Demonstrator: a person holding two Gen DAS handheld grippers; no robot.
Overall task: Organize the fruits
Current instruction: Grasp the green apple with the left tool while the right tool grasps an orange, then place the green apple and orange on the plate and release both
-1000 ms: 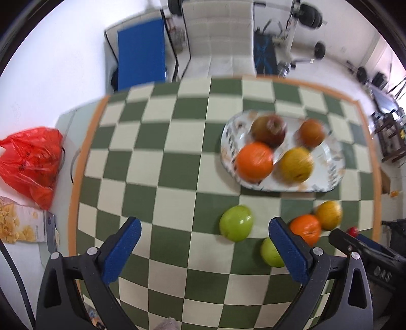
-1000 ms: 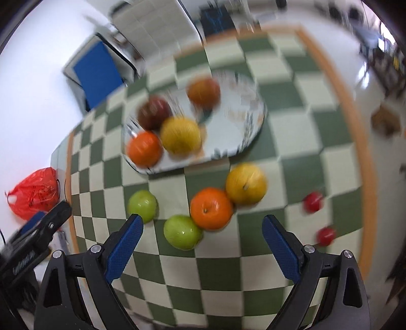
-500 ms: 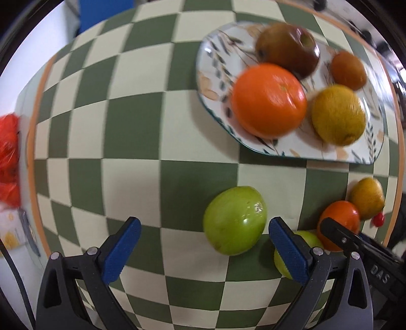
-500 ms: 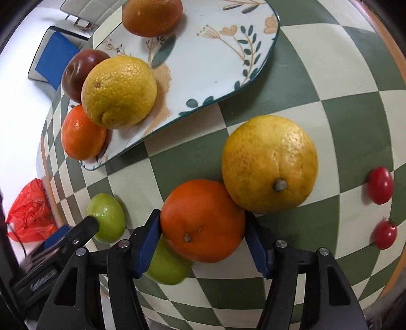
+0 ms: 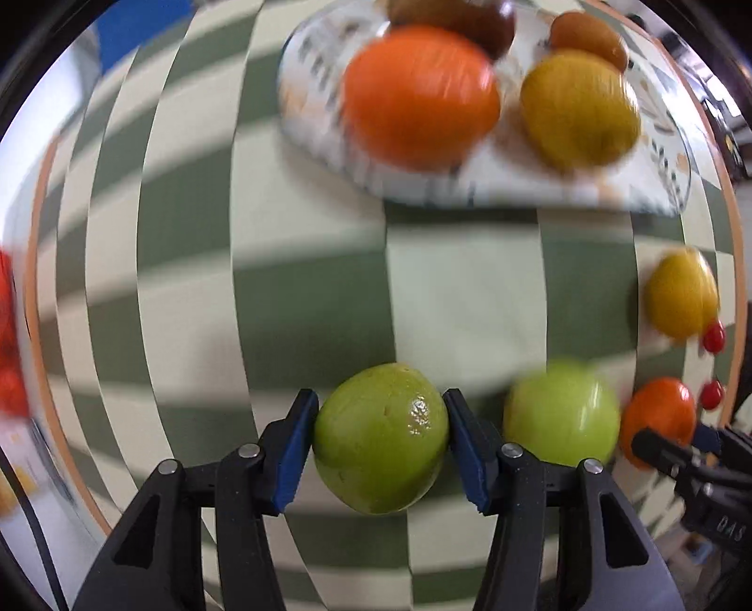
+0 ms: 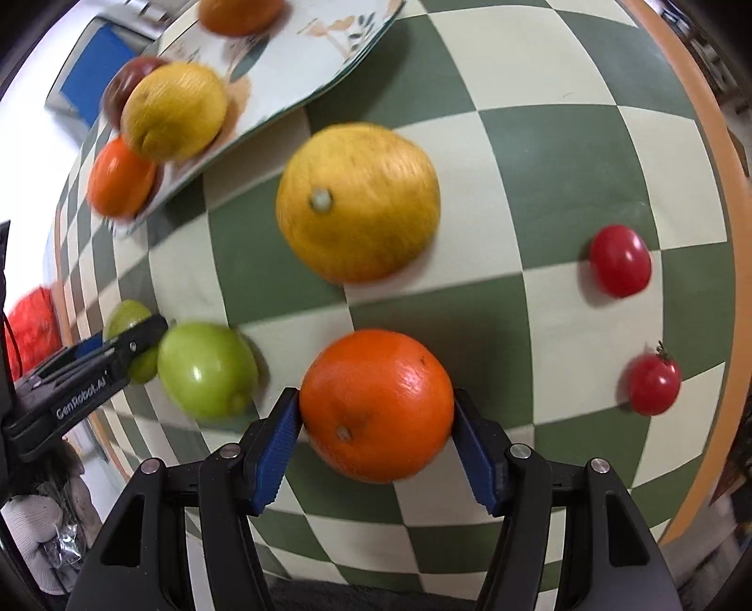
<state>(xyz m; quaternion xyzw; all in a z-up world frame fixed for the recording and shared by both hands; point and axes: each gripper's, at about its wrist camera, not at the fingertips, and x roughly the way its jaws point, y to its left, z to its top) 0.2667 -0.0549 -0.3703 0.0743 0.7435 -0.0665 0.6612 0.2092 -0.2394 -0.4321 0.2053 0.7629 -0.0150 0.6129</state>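
Note:
My left gripper (image 5: 379, 439) is shut on a green apple (image 5: 380, 437) over the checked tablecloth. My right gripper (image 6: 376, 442) is shut on an orange (image 6: 376, 406). A second green apple (image 5: 561, 413) lies right of the held one; it also shows in the right wrist view (image 6: 207, 371). A yellow citrus (image 6: 357, 202) lies on the cloth beyond the orange. The patterned plate (image 5: 512, 188) at the back holds an orange (image 5: 420, 94), a yellow citrus (image 5: 578, 108), a dark apple (image 5: 489, 19) and a small orange fruit (image 5: 587, 37).
Two cherry tomatoes (image 6: 620, 261) (image 6: 653, 383) lie on the cloth to the right. The table's orange-trimmed edge (image 6: 705, 141) runs close by on the right. A red plastic bag (image 6: 30, 324) lies beyond the left edge. The left gripper's finger (image 6: 89, 371) reaches in from the left.
Both grippers moved down and closer to the table. The left one closed on the green apple, and the right one holds the orange, now apart from the yellow citrus.

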